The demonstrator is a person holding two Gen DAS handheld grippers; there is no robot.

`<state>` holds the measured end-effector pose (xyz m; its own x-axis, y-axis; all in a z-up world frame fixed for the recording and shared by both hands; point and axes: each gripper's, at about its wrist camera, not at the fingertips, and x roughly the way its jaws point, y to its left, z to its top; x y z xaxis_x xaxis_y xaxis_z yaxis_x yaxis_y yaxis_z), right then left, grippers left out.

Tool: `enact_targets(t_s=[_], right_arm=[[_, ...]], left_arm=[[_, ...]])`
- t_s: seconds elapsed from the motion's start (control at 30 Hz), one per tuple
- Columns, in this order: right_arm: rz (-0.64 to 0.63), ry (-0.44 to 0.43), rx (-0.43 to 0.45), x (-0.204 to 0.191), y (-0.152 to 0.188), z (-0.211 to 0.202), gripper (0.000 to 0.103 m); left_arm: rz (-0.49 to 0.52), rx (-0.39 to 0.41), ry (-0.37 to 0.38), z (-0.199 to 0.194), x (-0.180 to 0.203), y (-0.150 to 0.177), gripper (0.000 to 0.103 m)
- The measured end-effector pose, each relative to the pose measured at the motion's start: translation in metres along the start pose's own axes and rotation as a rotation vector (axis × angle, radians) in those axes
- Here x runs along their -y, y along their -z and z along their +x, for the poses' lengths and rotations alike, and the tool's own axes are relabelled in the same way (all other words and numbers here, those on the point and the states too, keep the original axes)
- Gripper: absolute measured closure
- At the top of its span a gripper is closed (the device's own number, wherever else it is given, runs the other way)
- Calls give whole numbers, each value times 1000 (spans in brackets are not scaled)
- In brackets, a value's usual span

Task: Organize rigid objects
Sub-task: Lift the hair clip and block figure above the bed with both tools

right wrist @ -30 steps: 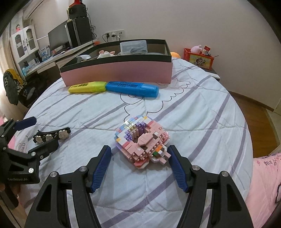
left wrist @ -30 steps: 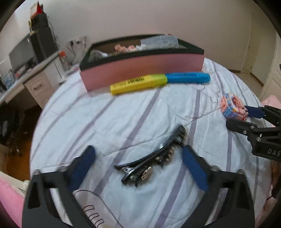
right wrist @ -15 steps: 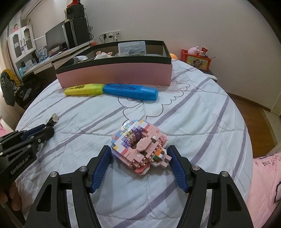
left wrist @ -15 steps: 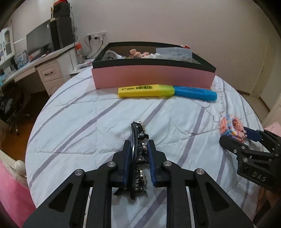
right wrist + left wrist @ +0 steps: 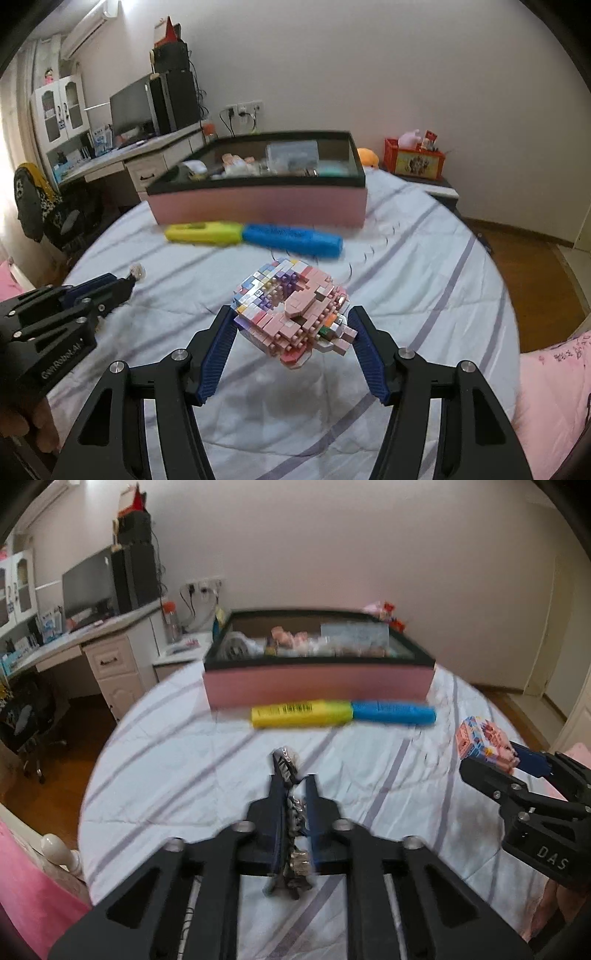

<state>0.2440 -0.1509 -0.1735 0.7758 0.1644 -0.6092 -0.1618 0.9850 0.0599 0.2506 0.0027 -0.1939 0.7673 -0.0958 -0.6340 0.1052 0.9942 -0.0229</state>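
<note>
My left gripper [image 5: 293,786] is shut on a black jewelled hair clip [image 5: 286,766] and holds it above the bed; its tip sticks out past the fingers. My right gripper [image 5: 291,314] is shut on a pink and pastel brick model [image 5: 291,314], lifted off the bedspread. That model also shows at the right of the left wrist view [image 5: 480,738]. A pink box with a black rim [image 5: 317,679] [image 5: 258,203] stands at the far side, with several items inside. A yellow highlighter [image 5: 301,712] and a blue highlighter [image 5: 393,712] lie end to end in front of it.
The bed has a white bedspread with purple stripes [image 5: 184,760]. A desk with a monitor [image 5: 92,587] stands at the left beyond the bed. A red box of toys [image 5: 413,160] sits at the back right. Wooden floor [image 5: 535,266] shows to the right.
Both grippers have lifted their objects off the bedspread and moved toward the pink box. The left gripper closed on the hair clip a second ago; the right closed on the brick model.
</note>
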Motion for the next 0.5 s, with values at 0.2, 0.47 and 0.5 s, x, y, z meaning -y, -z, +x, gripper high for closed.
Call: enact_targets(t_s=[0.2,0.47,0.5], right_arm=[[-36,7,90,-15,-20,-31,39],[-24,-29,-20,-13,4,-5,39],[-24,-30,-21,-13,8,-4,39]], left_arm=[[10,62,18,-18,2,-13,96],[-58,-23,104,-3,-26,23,97],[-72,-23,113,-3,-31,28,97]])
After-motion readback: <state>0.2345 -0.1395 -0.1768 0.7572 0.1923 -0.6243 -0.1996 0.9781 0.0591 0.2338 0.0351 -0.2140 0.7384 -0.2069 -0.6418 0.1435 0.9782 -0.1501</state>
